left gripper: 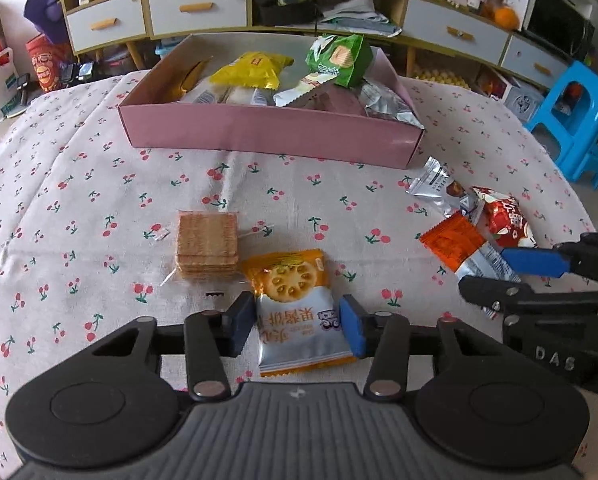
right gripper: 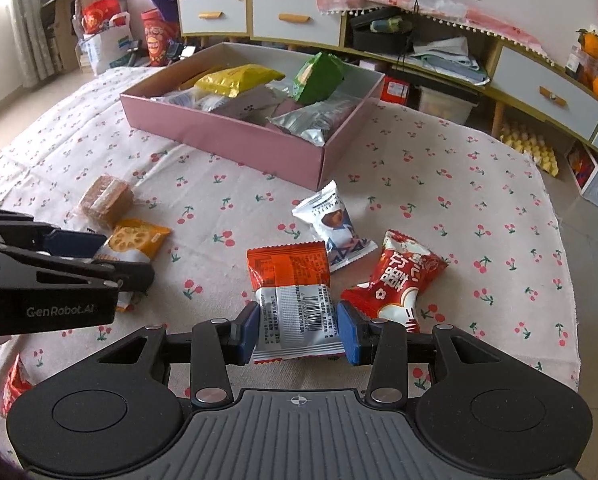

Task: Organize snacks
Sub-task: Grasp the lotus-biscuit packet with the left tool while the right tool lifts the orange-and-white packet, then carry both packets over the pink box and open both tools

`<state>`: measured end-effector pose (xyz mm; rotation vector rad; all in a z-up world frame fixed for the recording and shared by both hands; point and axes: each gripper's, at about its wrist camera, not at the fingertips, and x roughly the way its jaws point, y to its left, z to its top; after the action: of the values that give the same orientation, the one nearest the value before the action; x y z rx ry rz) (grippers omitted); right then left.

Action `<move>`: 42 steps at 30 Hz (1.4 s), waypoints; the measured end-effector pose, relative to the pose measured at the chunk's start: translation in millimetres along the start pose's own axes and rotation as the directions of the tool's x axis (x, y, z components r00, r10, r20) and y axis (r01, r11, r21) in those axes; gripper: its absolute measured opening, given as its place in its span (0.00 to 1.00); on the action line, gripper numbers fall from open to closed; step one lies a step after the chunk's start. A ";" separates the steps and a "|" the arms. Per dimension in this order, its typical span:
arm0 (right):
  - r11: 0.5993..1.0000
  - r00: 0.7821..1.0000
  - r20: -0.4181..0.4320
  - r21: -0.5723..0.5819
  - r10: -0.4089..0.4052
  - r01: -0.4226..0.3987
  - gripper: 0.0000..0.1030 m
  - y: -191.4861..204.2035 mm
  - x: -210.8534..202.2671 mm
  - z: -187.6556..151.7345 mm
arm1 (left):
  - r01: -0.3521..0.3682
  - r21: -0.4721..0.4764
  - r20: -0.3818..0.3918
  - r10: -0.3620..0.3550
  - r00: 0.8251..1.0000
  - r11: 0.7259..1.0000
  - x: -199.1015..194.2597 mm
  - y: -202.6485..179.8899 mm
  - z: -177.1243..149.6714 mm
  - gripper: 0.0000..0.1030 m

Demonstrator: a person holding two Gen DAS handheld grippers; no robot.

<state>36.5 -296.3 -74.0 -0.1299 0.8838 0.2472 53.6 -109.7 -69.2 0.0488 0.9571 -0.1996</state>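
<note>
Cherry-print tablecloth [left gripper: 99, 184] before drawered cabinet [left gripper: 195, 10]

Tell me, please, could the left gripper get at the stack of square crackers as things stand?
Probably not yet: the left gripper is closed on the orange-and-silver biscuit packet. The cracker stack lies just beyond it, uncovered.

The left gripper [left gripper: 299, 326] fills the bottom of its own view: a black body with a grey ribbed centre plate bearing a small cross mark, flanked by two round black discs. Black linkage bars with silver rivets reach up to blue rectangular pads [left gripper: 353, 330]. The right gripper [right gripper: 297, 330] is built the same, with a crosshair mark on its ribbed plate. At the left edge of the right view, the other gripper's black side reads "GenRobot.AI" in white letters.
</note>
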 end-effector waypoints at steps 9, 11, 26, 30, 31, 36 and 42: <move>1.000 1.000 0.024 -0.002 0.011 -0.011 0.39 4.0 -6.8 3.4 | 0.083 -0.004 -0.035 -0.083 0.996 0.997 -8.0 10.4 -0.1 0.35; 1.000 0.999 0.029 0.001 0.013 -0.013 0.39 4.2 -8.1 4.4 | 0.112 -0.011 -0.042 -0.113 0.993 0.994 -10.1 12.7 0.6 0.35; 0.998 0.994 0.104 0.054 0.031 -0.037 0.39 1.9 -24.2 16.5 | 0.226 -0.022 0.022 -0.226 0.974 0.974 -37.0 37.9 20.4 0.35; 0.995 0.991 0.131 0.090 0.028 -0.040 0.39 -0.1 -28.0 22.2 | 0.227 -0.052 0.048 -0.225 0.973 0.972 -39.9 48.9 30.9 0.35; 0.994 0.990 0.138 0.103 0.026 -0.040 0.39 -0.6 -28.7 24.3 | 0.228 -0.062 0.056 -0.225 0.973 0.972 -40.5 52.0 34.1 0.35; 0.983 0.985 0.171 0.177 0.013 -0.043 0.39 -2.8 -30.0 34.7 | 0.226 -0.099 0.092 -0.217 0.972 0.969 -40.1 63.5 48.3 0.35; 0.958 0.979 0.205 0.277 0.015 -0.072 0.39 -4.2 -27.1 50.0 | 0.231 -0.143 0.122 -0.214 0.969 0.962 -40.3 82.0 62.9 0.35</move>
<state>58.5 -294.0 -21.4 0.1798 0.7126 0.1689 97.5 -31.5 -3.9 -0.2132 0.8694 -0.3310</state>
